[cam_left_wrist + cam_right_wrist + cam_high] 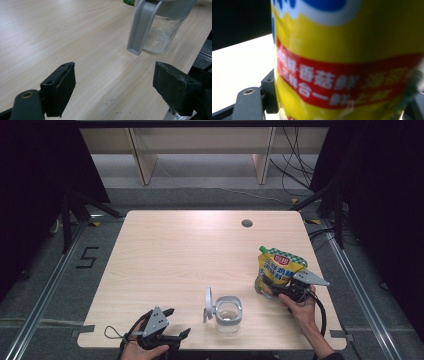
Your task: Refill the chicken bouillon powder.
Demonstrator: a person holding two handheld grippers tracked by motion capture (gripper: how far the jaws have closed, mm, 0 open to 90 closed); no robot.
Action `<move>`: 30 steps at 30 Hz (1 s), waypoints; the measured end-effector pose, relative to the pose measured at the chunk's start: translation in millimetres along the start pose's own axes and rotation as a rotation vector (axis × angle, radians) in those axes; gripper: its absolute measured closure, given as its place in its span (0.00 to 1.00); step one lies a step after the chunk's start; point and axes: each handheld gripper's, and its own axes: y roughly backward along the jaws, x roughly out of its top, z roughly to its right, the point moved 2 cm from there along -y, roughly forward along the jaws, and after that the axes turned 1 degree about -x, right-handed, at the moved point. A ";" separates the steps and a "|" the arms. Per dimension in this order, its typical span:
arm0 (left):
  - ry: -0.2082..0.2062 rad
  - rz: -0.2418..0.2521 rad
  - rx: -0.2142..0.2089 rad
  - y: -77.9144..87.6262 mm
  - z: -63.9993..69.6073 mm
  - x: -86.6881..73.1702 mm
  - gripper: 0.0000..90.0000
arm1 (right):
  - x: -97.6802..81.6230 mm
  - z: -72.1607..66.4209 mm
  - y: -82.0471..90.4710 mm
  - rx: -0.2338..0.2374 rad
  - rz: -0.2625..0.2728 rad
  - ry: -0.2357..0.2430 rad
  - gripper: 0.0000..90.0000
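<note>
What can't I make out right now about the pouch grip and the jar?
- Right gripper, right gripper view: the yellow pouch hides the right-hand jaw, so pad contact is unclear.
- Pouch spout, high view: too small to tell if capped.
- Clear jar, left gripper view: top cut off by the frame edge.
- Pouch print, right gripper view: blurred, partly unreadable.

In your right gripper view the pouch (347, 62) sits so close that its print is blurred and its top, bottom and right side run off the frame; its bulk hides the right jaw, so you cannot tell whether the pads press it. In your left gripper view the jar (160, 27) is cut off at the top edge, and only a green scrap of the pouch (129, 2) peeks in there. From the high view, the pouch's lettering is too small to read.
</note>
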 end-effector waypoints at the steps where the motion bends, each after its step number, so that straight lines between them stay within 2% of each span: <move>1: 0.002 0.002 -0.001 0.0 0.1 -0.1 0.20 | 0.7 1.8 -0.4 0.017 -0.011 0.022 0.30; 2: 0.000 0.001 -0.001 0.1 -0.2 0.1 0.20 | 0.9 1.4 -1.0 0.001 -0.003 0.017 0.32; 3: -0.002 0.000 0.003 0.3 -0.8 0.4 0.20 | 1.3 1.6 -1.7 -0.008 0.003 0.032 0.32; 4: 0.000 -0.001 0.008 0.6 -0.7 0.5 0.20 | 2.8 -1.3 -0.2 -0.003 -0.032 0.005 0.34; 5: 0.026 -0.001 0.007 0.8 0.5 -0.1 0.20 | 3.1 -0.6 -0.8 0.019 -0.032 0.012 0.34; 6: 0.030 -0.002 0.009 1.2 0.6 -0.4 0.20 | 3.4 -0.8 -1.2 -0.009 -0.029 0.020 0.35; 7: 0.027 -0.005 0.010 1.5 0.3 -0.6 0.20 | 3.1 -2.9 -0.2 -0.022 -0.037 0.000 0.36; 9: 0.013 -0.003 0.008 1.9 -1.2 -0.2 0.20 | 3.9 -5.9 0.8 -0.027 -0.049 0.005 0.37; 10: 0.027 -0.004 0.010 2.0 -1.1 -0.5 0.20 | 5.1 -5.7 0.8 -0.020 -0.054 0.036 0.37; 12: 0.034 0.007 0.013 2.0 -1.3 -0.6 0.20 | 6.1 -9.7 0.2 -0.021 -0.050 0.036 0.38; 14: -0.001 -0.004 0.011 3.5 -3.7 -0.7 0.20 | 7.8 -12.2 2.7 -0.023 -0.080 0.038 0.38; 16: -0.002 -0.003 0.021 4.0 -4.0 0.1 0.20 | 9.4 -12.3 4.5 -0.035 -0.081 0.066 0.38; 18: 0.000 -0.003 0.020 4.2 -4.0 -0.1 0.20 | 11.2 -10.7 8.5 -0.050 -0.108 0.100 0.39; 19: -0.003 -0.001 0.017 4.2 -3.6 -0.5 0.20 | 12.0 -12.5 10.6 -0.054 -0.099 0.072 0.39; 20: -0.004 -0.005 0.015 4.3 -3.8 -0.5 0.20 | 13.6 -10.5 13.1 -0.054 -0.090 0.087 0.39; 21: -0.005 -0.007 0.015 3.8 -4.4 -0.3 0.20 | 15.0 -11.0 16.8 -0.065 -0.111 0.093 0.39; 22: 0.003 0.003 0.016 3.2 -3.9 0.0 0.20 | 17.2 -10.0 19.0 -0.066 -0.078 0.114 0.39; 23: 0.003 0.001 0.016 3.2 -3.8 -0.1 0.20 | 20.4 -12.8 22.7 -0.044 -0.081 0.096 0.39; 24: -0.001 -0.007 0.010 3.7 -4.0 -0.4 0.20 | 23.7 -13.5 26.8 -0.061 -0.079 0.151 0.39; 25: -0.009 -0.010 0.014 4.1 -4.5 -0.8 0.20 | 27.0 -22.6 32.1 -0.047 -0.085 0.108 0.39; 26: -0.004 -0.004 0.013 3.9 -4.3 -0.4 0.20 | 32.7 -26.3 37.0 -0.039 -0.075 0.156 0.39; 28: 0.006 0.005 0.017 3.4 -4.7 0.1 0.20 | 38.5 -37.2 43.0 -0.039 -0.058 0.157 0.39; 29: 0.005 0.005 0.018 3.3 -4.6 -0.3 0.20 | 43.6 -36.0 42.8 -0.032 -0.026 0.278 0.39; 30: 0.000 -0.001 0.020 3.5 -4.8 -1.0 0.20 | 45.3 -41.5 45.1 -0.035 -0.046 0.317 0.39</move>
